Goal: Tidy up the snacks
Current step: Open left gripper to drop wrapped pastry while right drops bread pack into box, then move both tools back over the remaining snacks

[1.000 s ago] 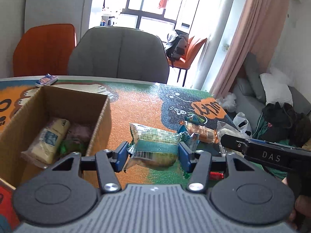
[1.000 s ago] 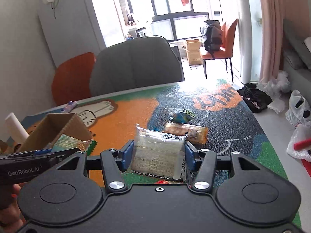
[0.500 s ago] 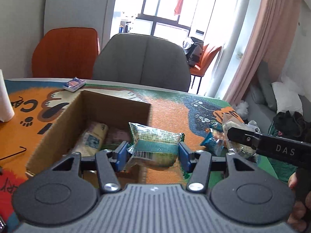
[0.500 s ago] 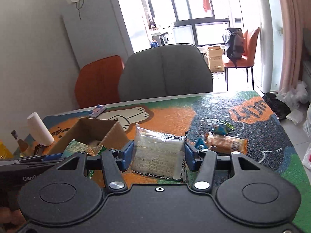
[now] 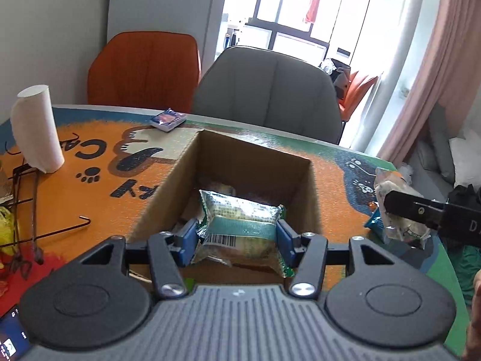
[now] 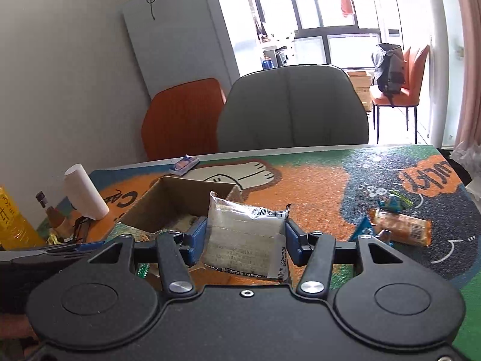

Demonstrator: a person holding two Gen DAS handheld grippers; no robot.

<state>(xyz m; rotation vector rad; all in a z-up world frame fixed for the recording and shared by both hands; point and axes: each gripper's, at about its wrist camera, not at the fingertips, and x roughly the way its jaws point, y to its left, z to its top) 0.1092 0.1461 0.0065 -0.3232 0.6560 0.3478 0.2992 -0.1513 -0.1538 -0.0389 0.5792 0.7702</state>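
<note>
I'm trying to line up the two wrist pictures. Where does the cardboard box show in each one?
Left wrist view: the cardboard box sits centre frame, open, just beyond the left gripper and its green snack packet.
Right wrist view: the cardboard box lies left of centre, behind the right gripper.
Shared landmark: the paper roll standing left of the box.

The green snack packet (image 5: 240,225) hides most of the cardboard box (image 5: 249,162) floor, so the packets beneath stay unclear. A phone (image 5: 12,335) is cut off at the frame's lower-left corner.
</note>
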